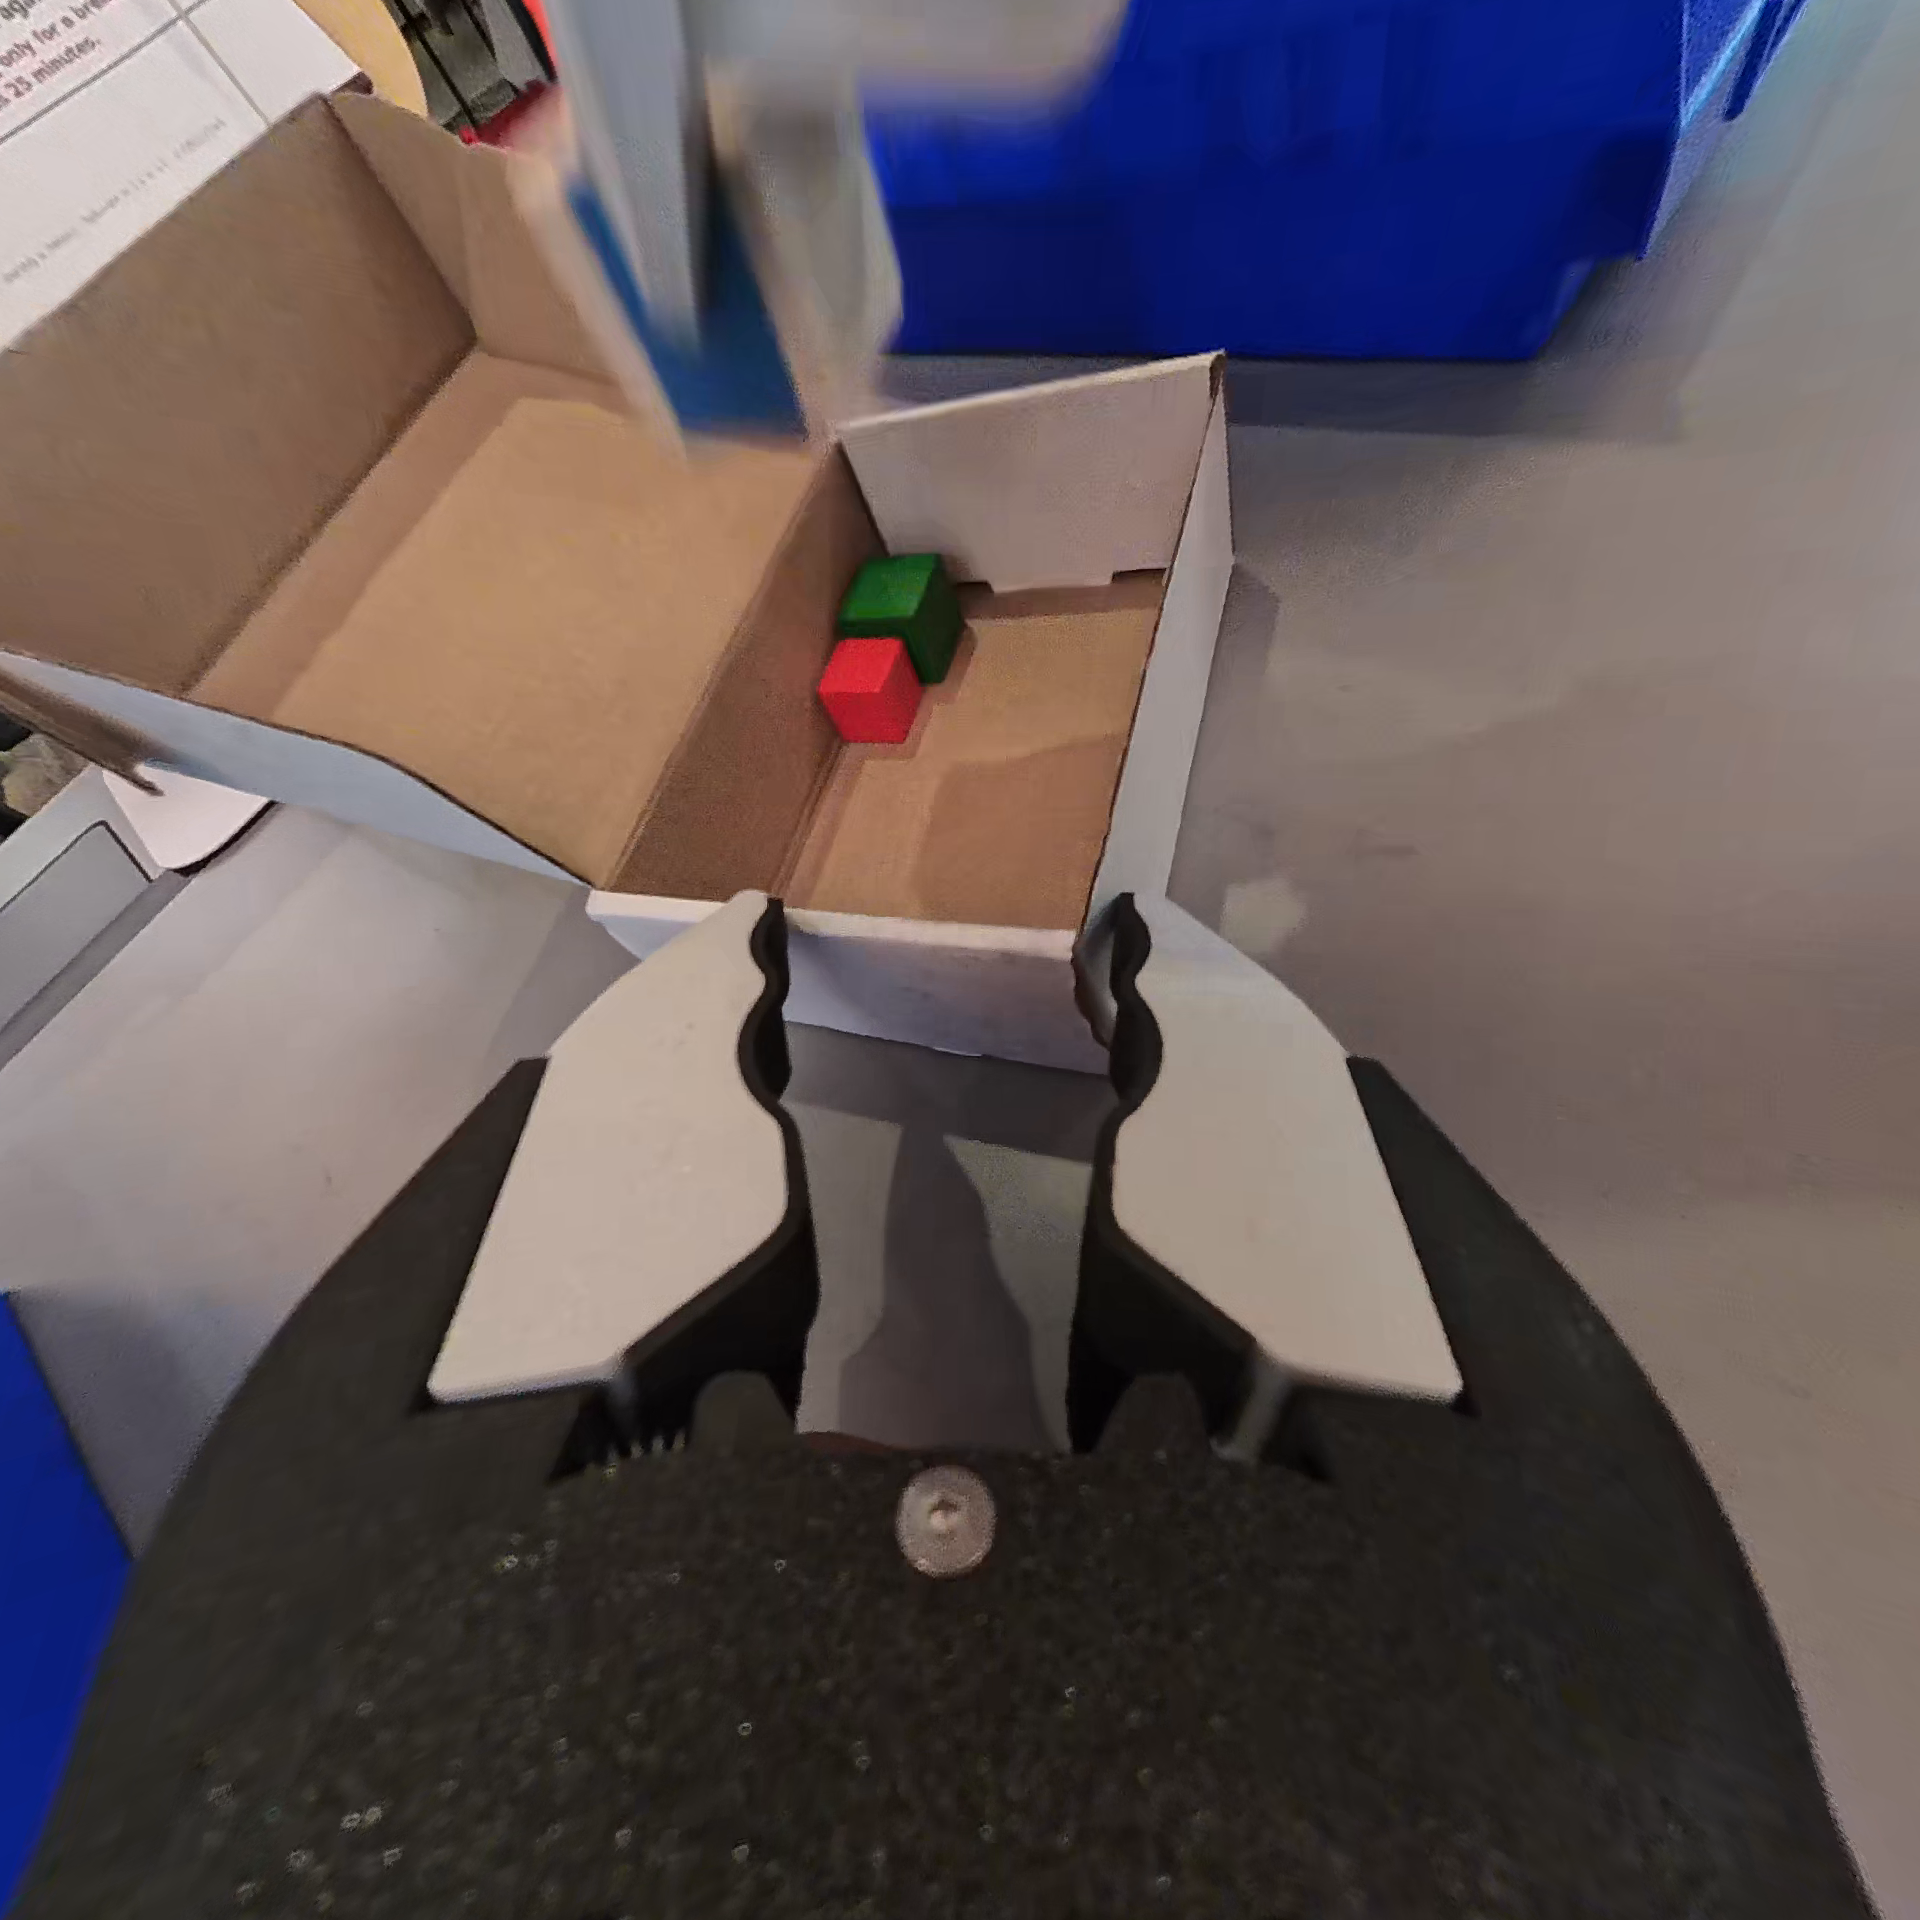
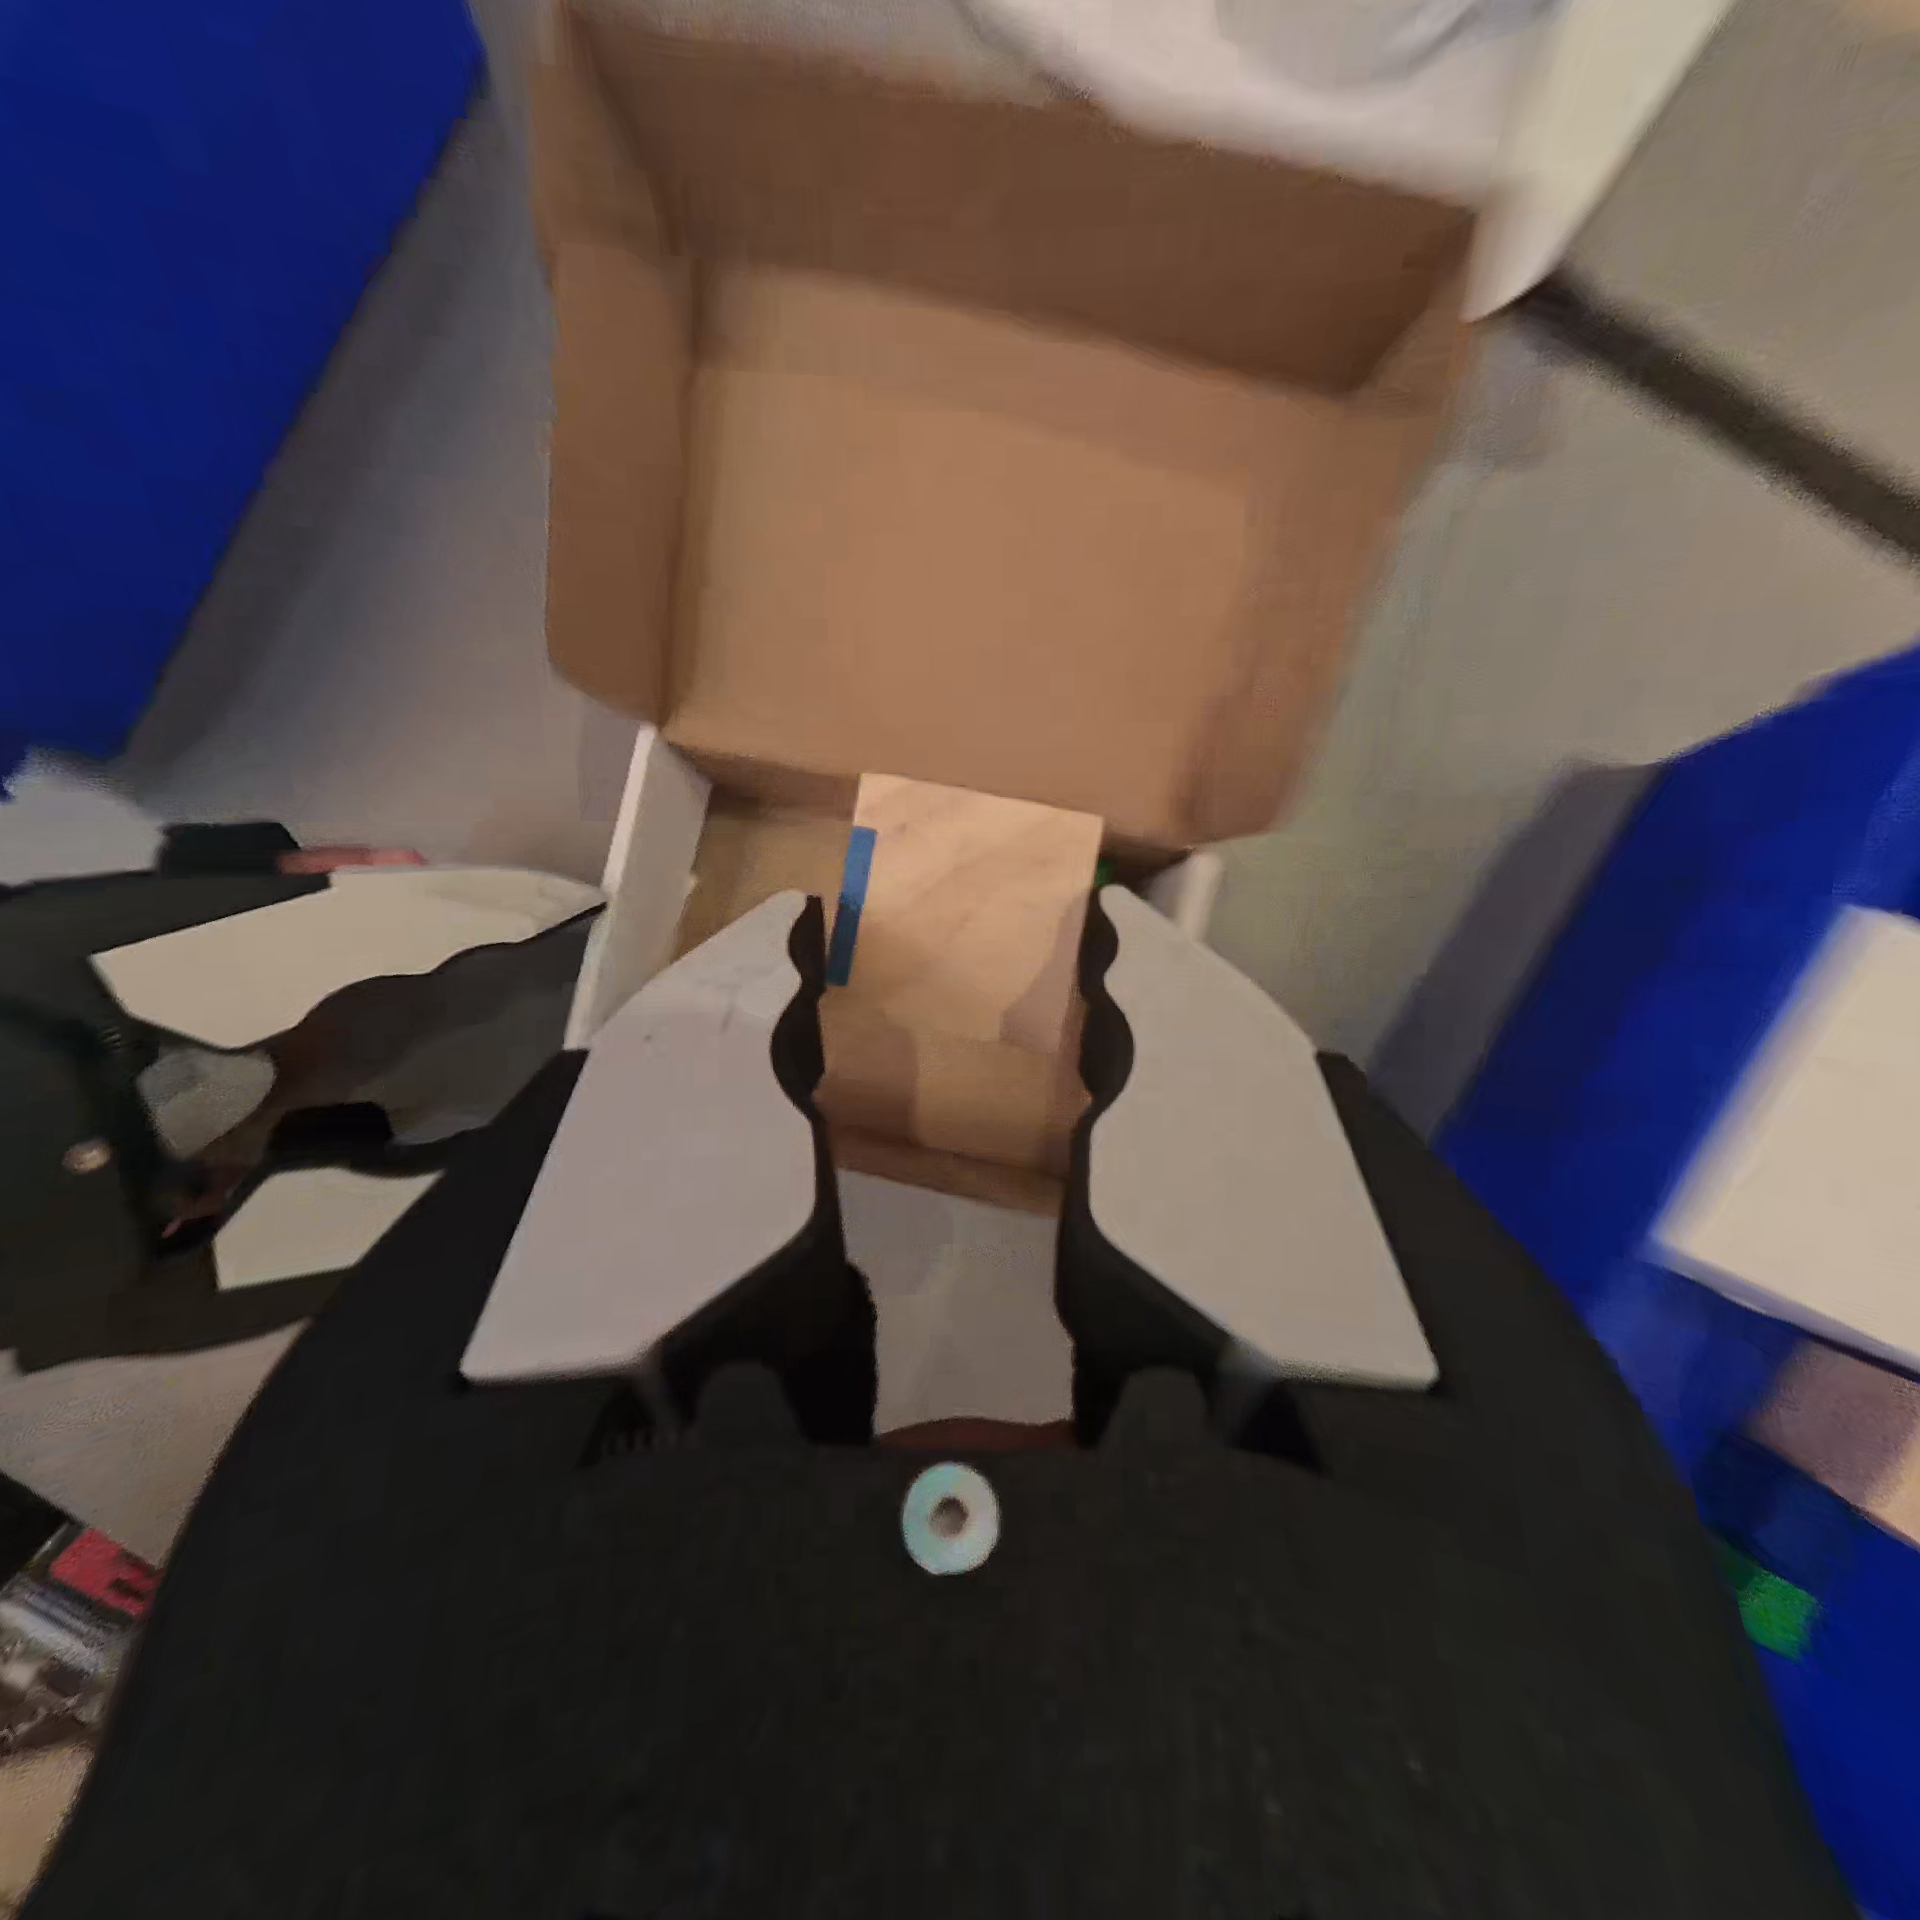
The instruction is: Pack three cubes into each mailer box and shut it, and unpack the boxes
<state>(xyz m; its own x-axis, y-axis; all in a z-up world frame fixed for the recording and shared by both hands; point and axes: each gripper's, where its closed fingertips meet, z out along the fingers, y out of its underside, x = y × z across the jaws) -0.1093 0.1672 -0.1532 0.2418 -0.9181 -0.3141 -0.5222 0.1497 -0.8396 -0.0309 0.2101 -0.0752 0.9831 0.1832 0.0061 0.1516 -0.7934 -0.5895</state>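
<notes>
The white cardboard mailer box with a brown inside sat open on the grey worktop, lid folded back — a green cube and a red cube touched in its far left corner. The left claw hung spread and empty just before its near wall. The right claw pinched a pale wooden block with a blue side over the box — a blue plastic bin stood behind.
</notes>
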